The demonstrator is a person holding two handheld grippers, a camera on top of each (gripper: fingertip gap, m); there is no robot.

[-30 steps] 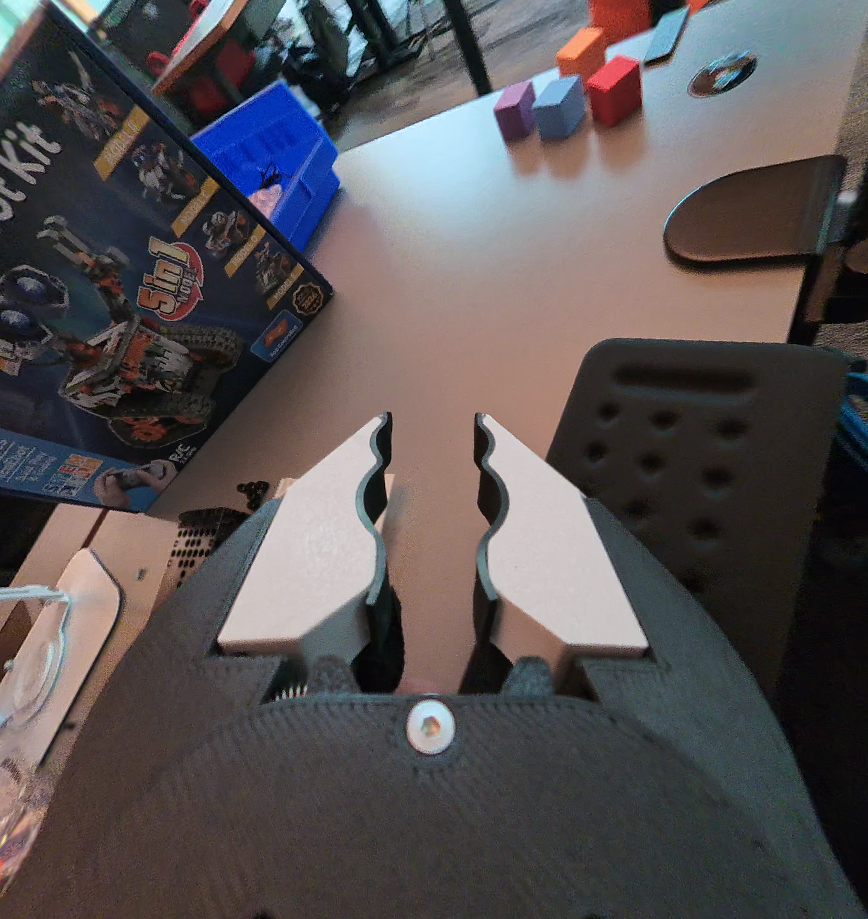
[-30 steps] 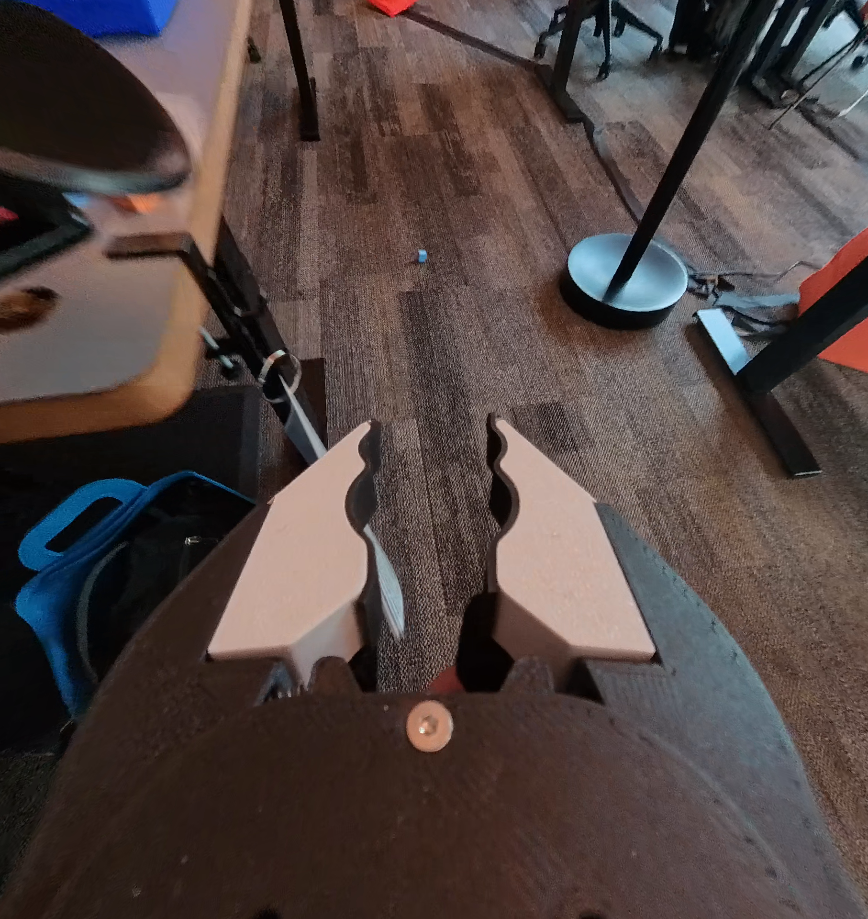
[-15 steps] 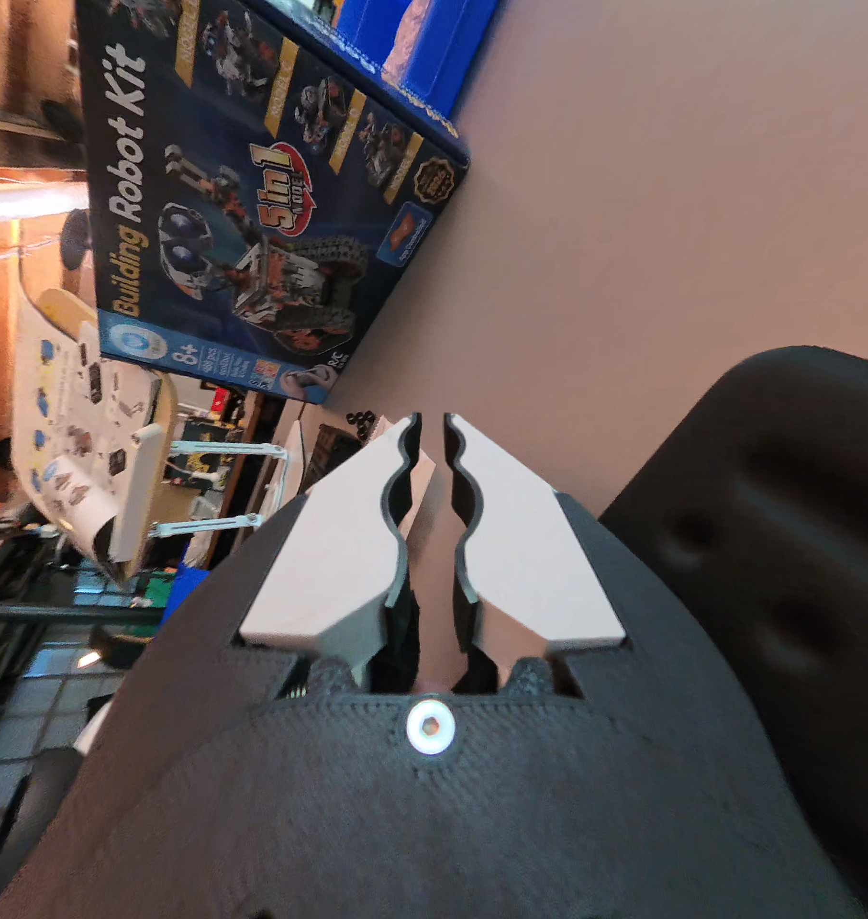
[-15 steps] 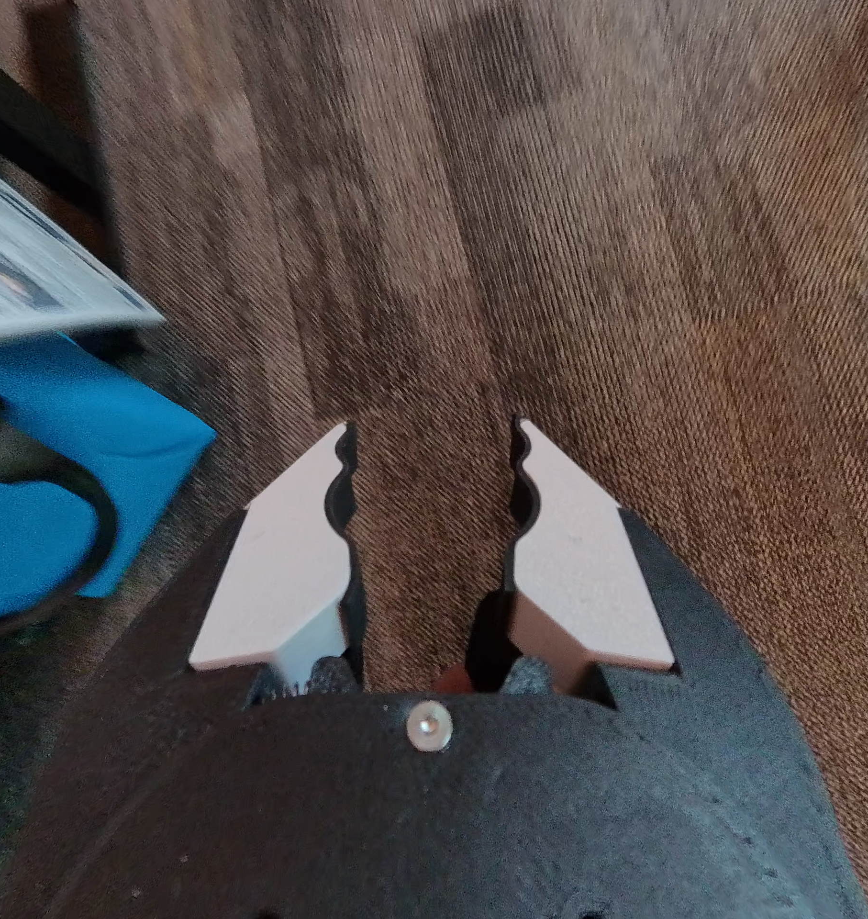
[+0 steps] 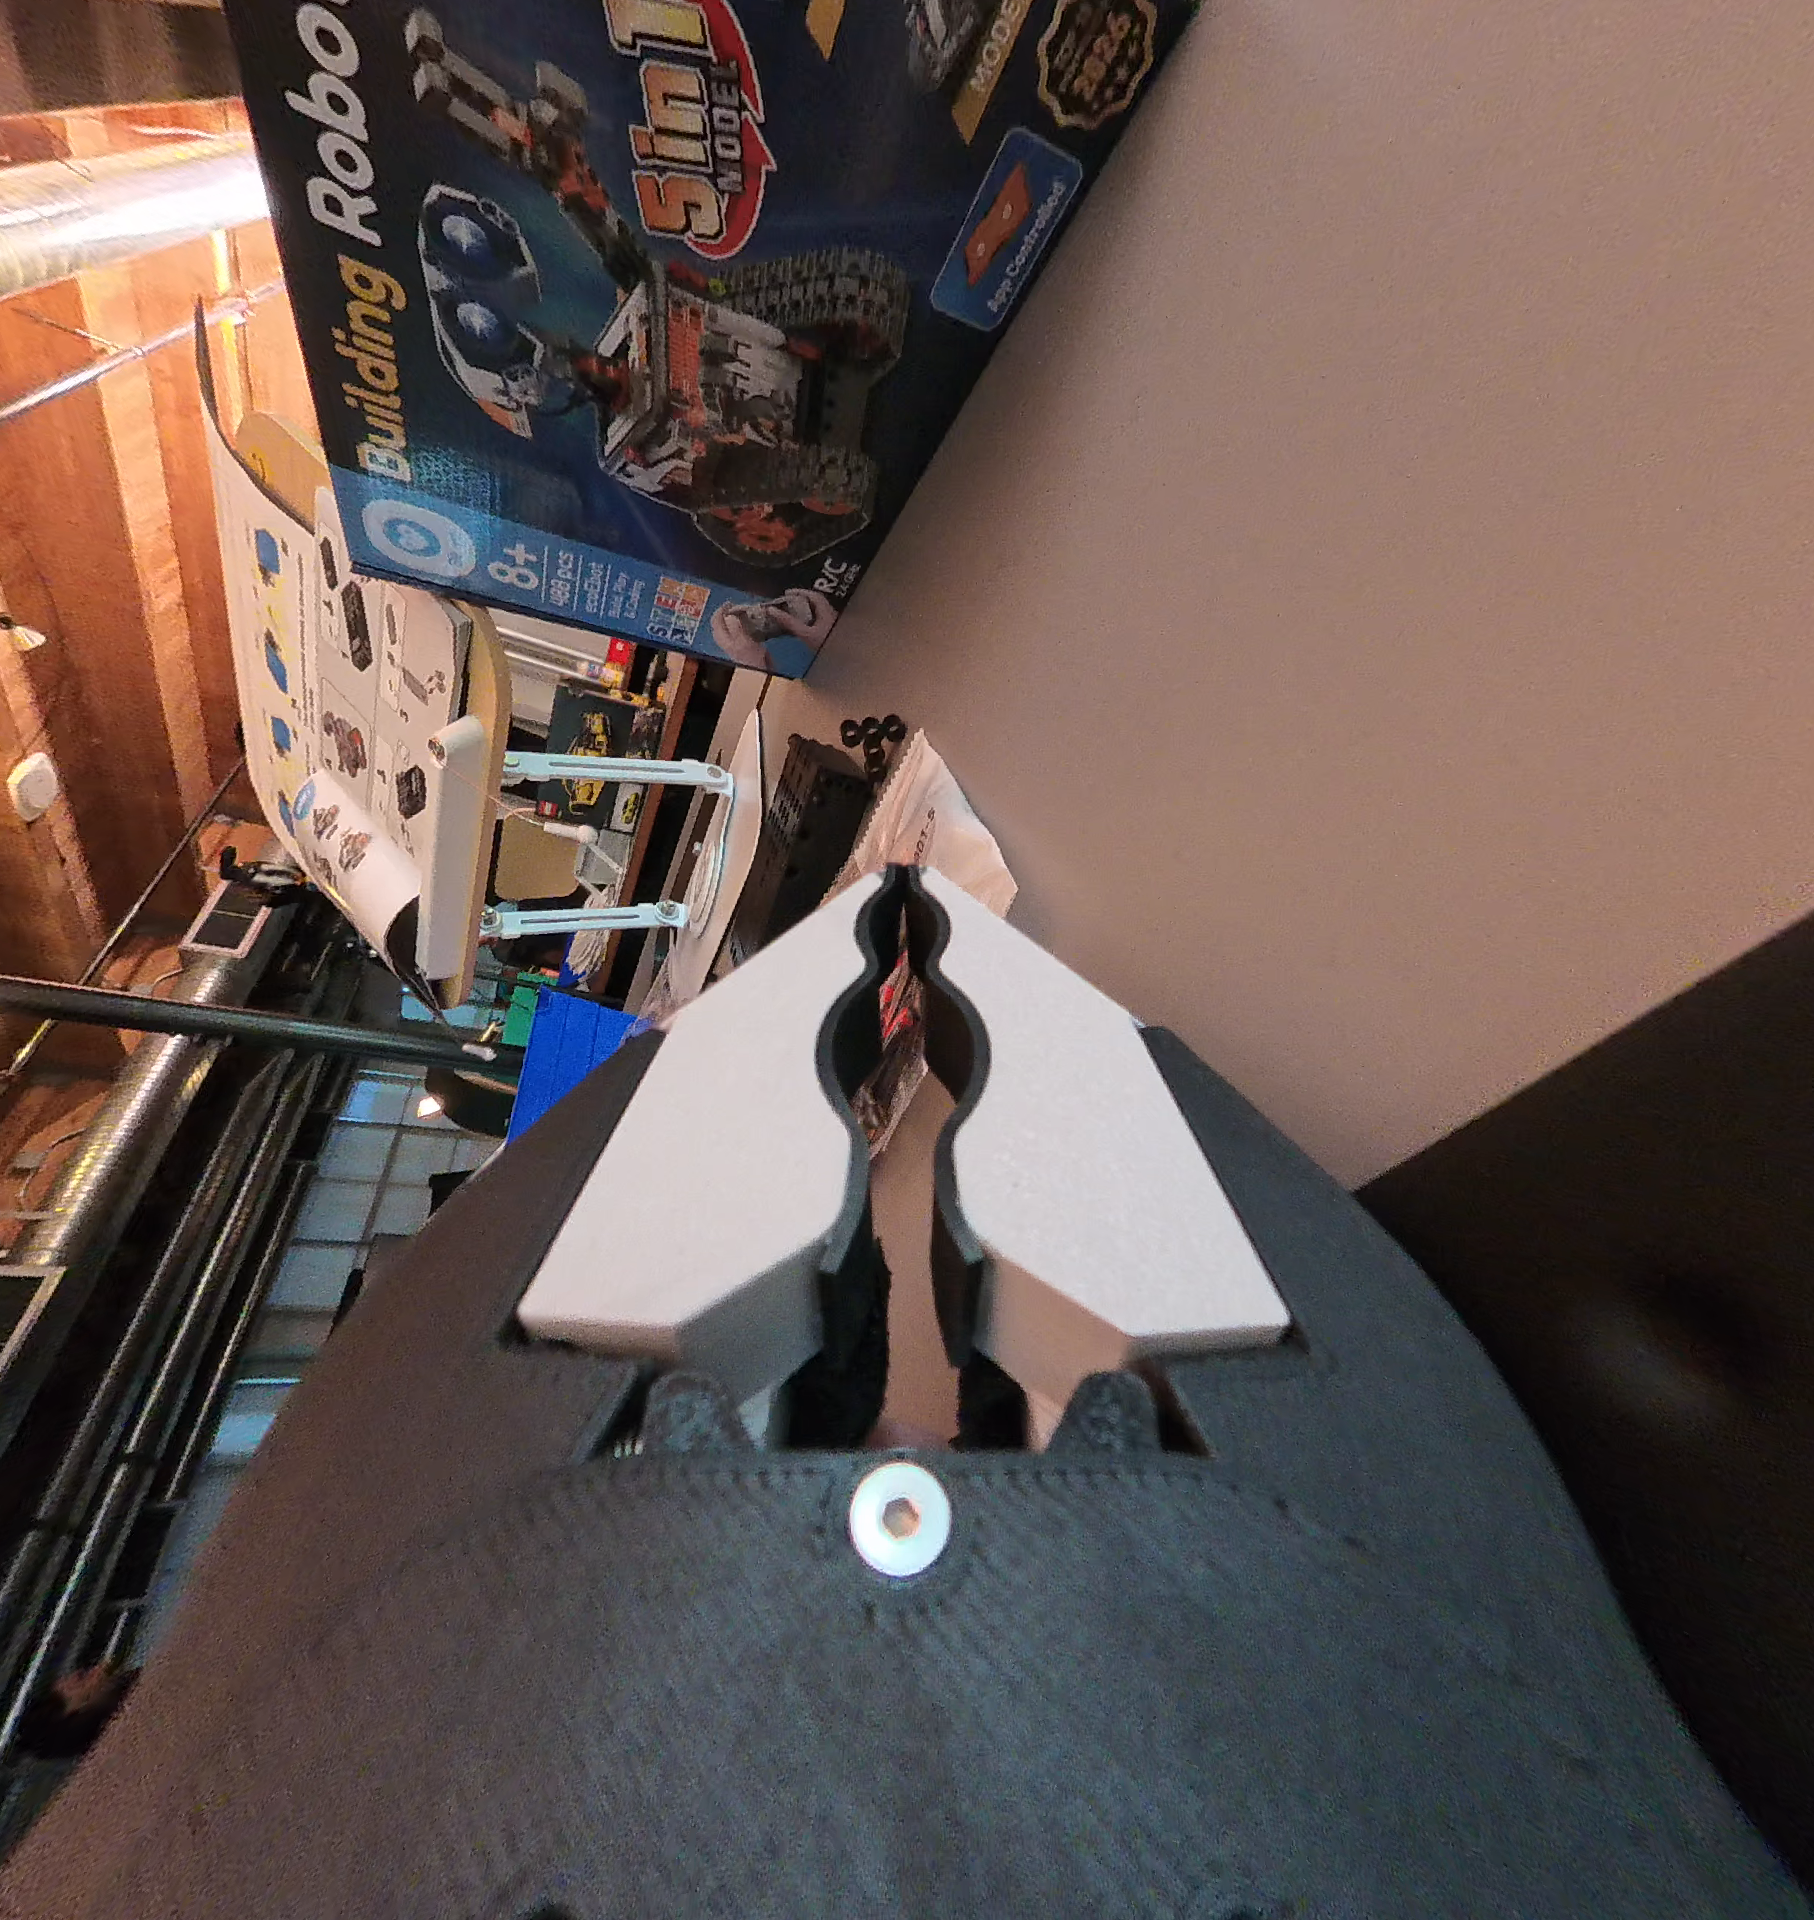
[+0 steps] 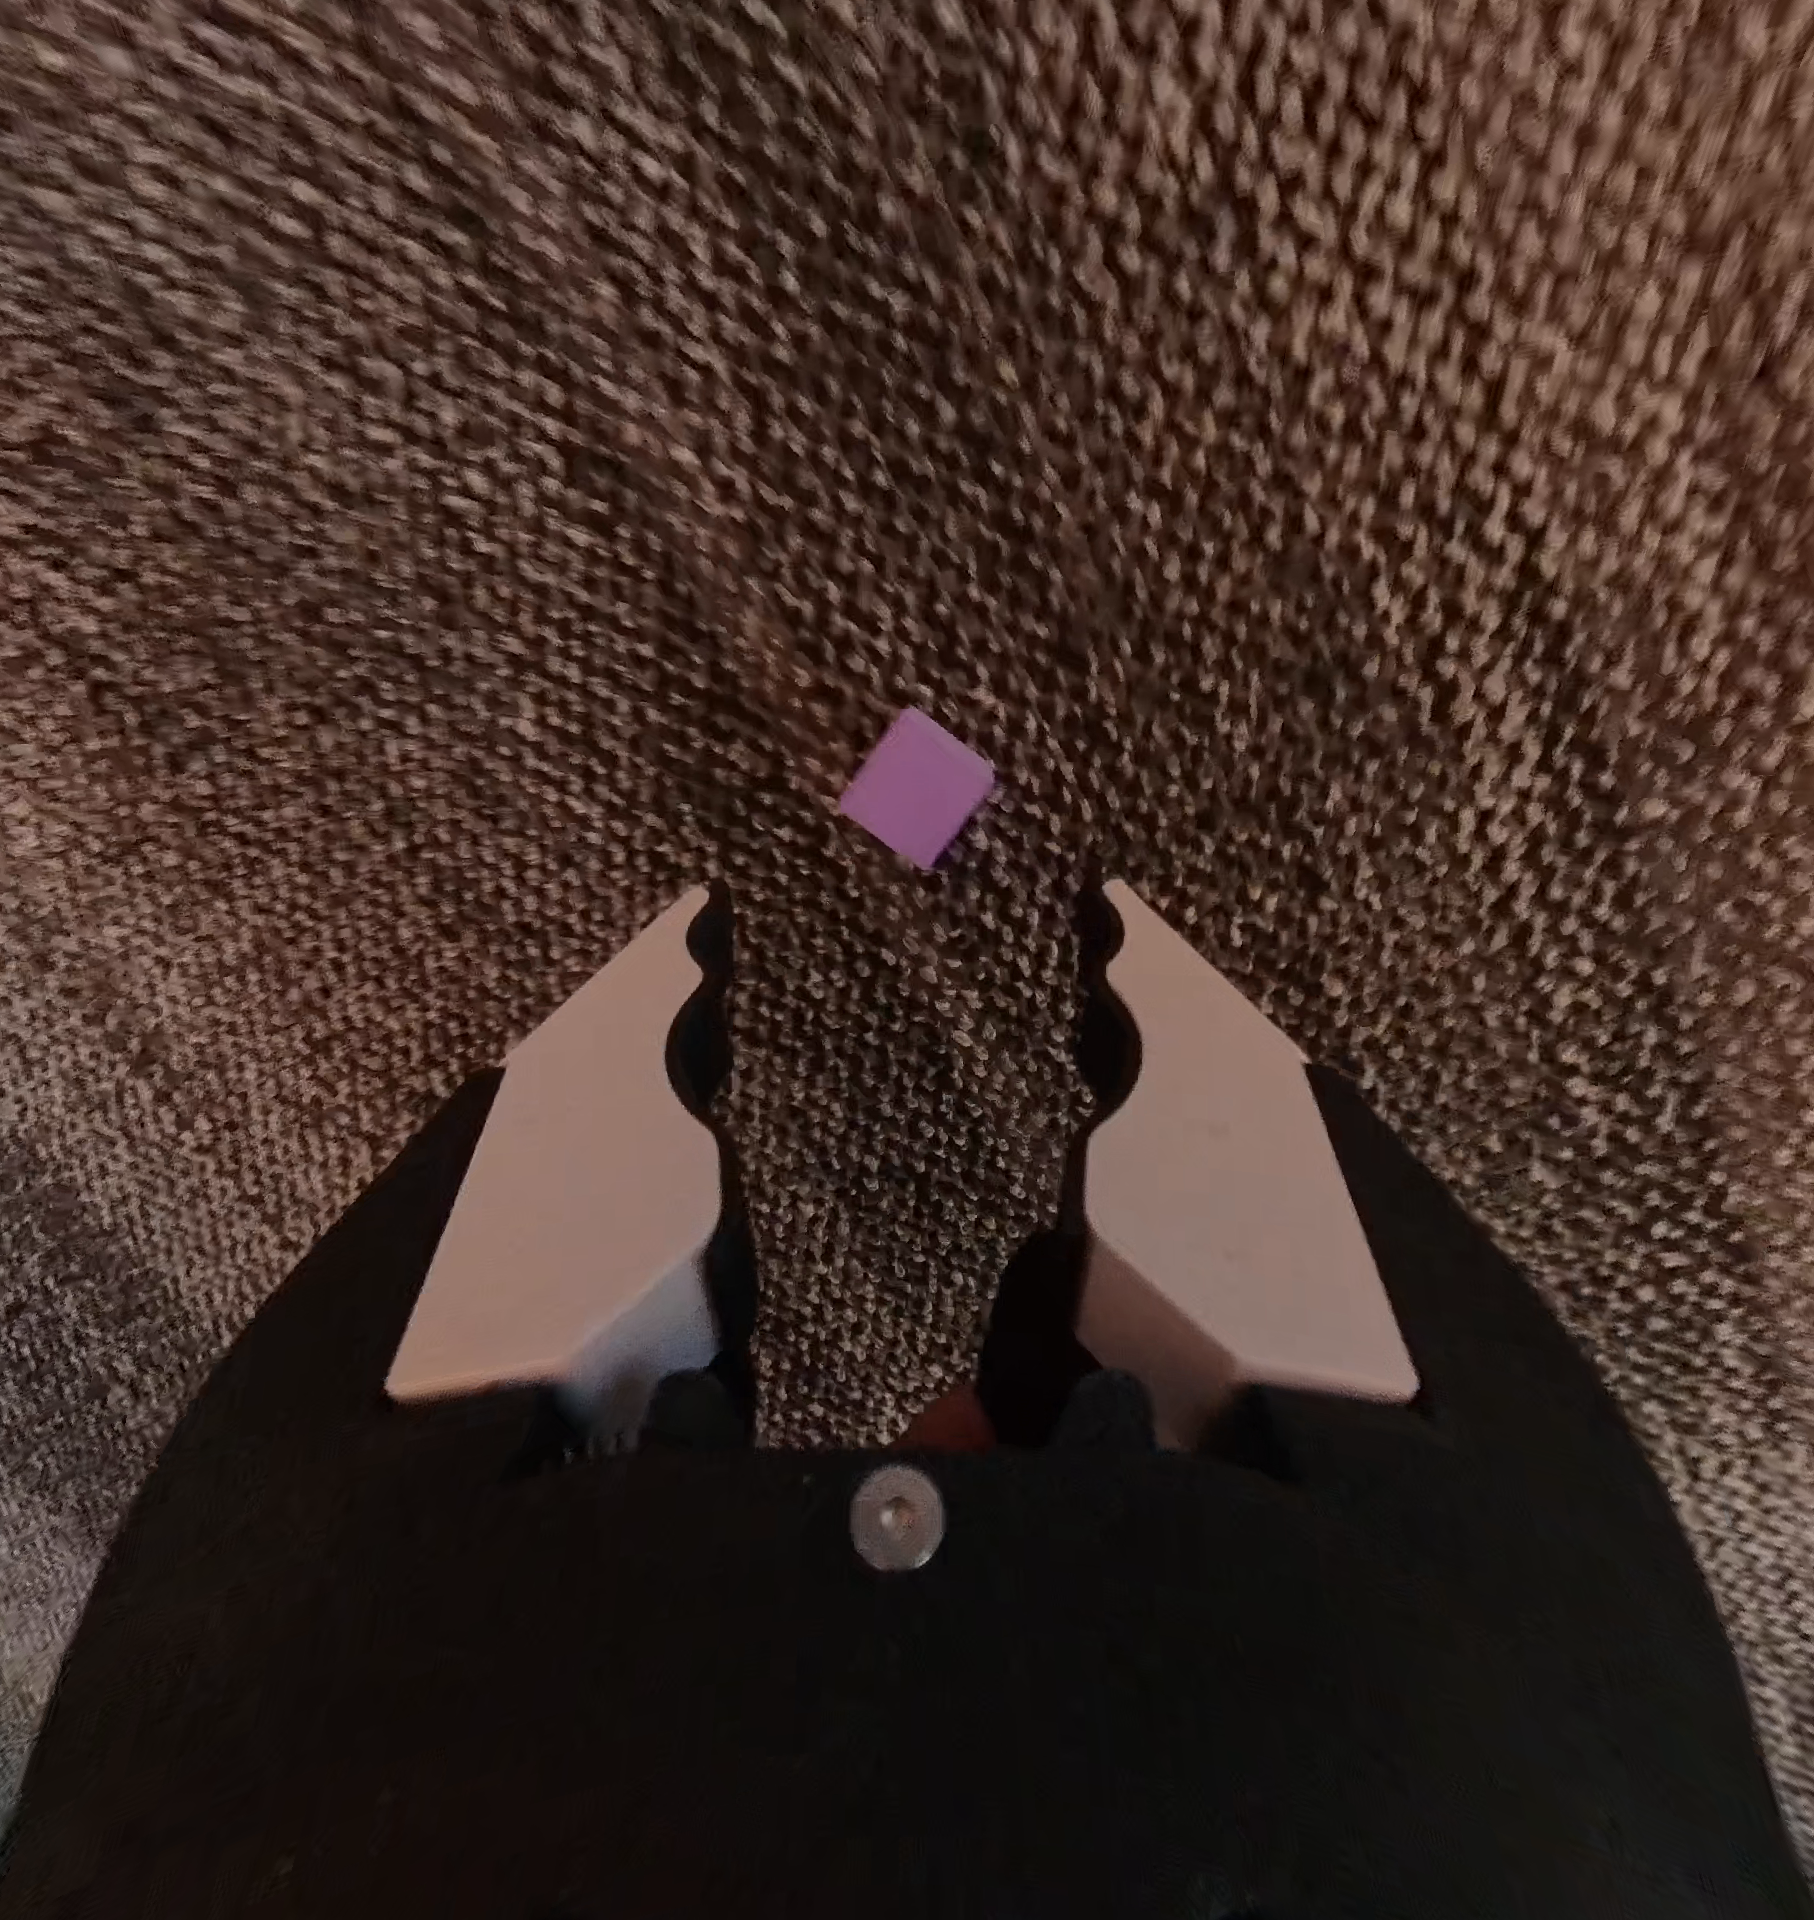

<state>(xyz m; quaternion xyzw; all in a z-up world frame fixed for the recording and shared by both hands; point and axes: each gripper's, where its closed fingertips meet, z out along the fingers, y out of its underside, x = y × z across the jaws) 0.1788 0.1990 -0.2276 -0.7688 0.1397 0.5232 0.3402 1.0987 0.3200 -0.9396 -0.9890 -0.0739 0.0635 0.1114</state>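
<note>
My left gripper [image 5: 904, 881] is shut, its fingertips meeting over the edge of the beige table [image 5: 1402, 520]. A clear plastic bag [image 5: 944, 821] with small red and black parts lies on the table just beyond the tips and shows through the gap between the pads. My right gripper [image 6: 903, 904] is open, close above the brown carpet [image 6: 882, 364]. A small purple cube [image 6: 915, 788] lies on the carpet just ahead of the fingertips, roughly centred between them and not touched.
A dark blue toy kit box [image 5: 674, 312] stands on the table. Beside the bag lie a black perforated part [image 5: 809, 821] and small black rings [image 5: 872, 732]. A white stand holds an open booklet [image 5: 363, 748]. A black chair back [image 5: 1661, 1299] is at right, a blue bin [image 5: 570, 1049] at left.
The left jaws closed fully while that view rolled sideways and moved toward the box. The right gripper dropped close to the carpet and opened wider; the purple cube came into view.
</note>
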